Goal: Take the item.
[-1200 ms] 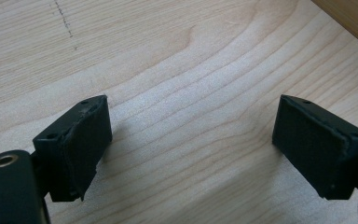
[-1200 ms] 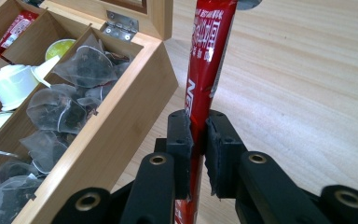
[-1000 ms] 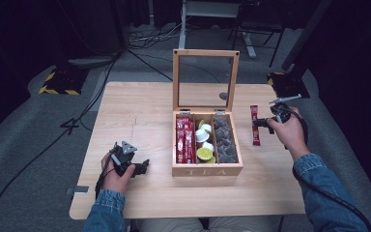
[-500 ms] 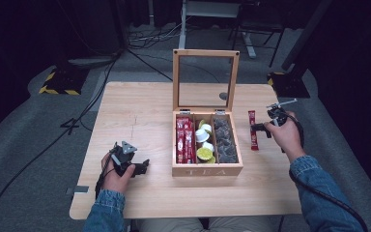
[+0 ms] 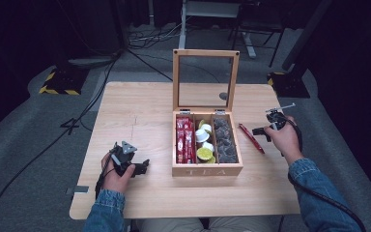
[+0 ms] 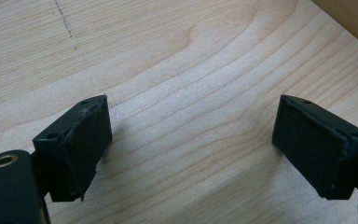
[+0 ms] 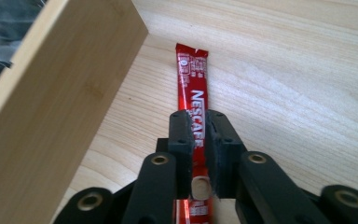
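Wooden table (image 5: 140, 116) | right tongs (image 7: 199, 122) pinch red sachet (image 7: 192, 79) beside tea box (image 5: 207, 169) | left tongs (image 6: 191, 140) wide

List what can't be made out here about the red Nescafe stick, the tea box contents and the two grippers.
- Red Nescafe stick: near end hidden behind the right gripper in the right gripper view; small print too small to read.
- Tea box: dark items in its right compartment too small to identify in the high view.
- Left gripper: in the high view its jaw gap is too small to judge; its own view shows the jaws apart over bare table.
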`<state>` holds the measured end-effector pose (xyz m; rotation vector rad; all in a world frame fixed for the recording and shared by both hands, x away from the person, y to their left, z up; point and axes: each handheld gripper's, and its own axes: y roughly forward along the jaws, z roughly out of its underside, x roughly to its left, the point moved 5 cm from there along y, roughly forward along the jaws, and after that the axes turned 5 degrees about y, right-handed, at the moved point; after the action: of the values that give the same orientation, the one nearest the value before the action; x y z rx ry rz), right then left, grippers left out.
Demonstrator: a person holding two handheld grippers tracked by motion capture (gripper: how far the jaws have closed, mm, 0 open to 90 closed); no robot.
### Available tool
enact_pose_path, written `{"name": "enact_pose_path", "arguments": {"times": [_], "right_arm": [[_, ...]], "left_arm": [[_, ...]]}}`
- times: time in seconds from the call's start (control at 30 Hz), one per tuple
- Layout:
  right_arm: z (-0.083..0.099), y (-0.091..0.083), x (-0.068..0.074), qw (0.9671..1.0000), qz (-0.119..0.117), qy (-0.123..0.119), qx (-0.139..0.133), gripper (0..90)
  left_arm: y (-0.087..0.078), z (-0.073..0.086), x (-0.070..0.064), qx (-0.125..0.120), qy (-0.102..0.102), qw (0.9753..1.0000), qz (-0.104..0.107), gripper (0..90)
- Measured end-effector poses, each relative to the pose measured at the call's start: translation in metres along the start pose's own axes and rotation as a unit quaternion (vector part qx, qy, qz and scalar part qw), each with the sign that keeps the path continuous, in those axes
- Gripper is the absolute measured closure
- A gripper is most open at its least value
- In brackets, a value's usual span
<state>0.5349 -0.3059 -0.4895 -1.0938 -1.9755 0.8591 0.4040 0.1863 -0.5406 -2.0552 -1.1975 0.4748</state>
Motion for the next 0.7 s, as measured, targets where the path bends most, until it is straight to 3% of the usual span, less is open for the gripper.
{"name": "enact_pose_path", "arguments": {"times": [0.23, 0.43, 0.7], "right_arm": [[-0.004, -0.006, 0.001, 0.9996, 0.004, 0.001, -0.026, 66.5], [-0.016, -0.024, 0.015, 0.9955, -0.011, -0.028, -0.090, 45.1], [-0.034, -0.050, 0.030, 0.9888, -0.021, -0.047, -0.140, 45.8]], "left_arm": [[0.000, 0.000, 0.000, -0.001, 0.001, 1.0000, 0.000, 11.9], [0.001, -0.001, 0.000, 0.000, 0.000, 1.0000, 0.001, 10.7], [0.003, -0.002, 0.001, 0.004, -0.001, 1.0000, -0.001, 9.0]]}}
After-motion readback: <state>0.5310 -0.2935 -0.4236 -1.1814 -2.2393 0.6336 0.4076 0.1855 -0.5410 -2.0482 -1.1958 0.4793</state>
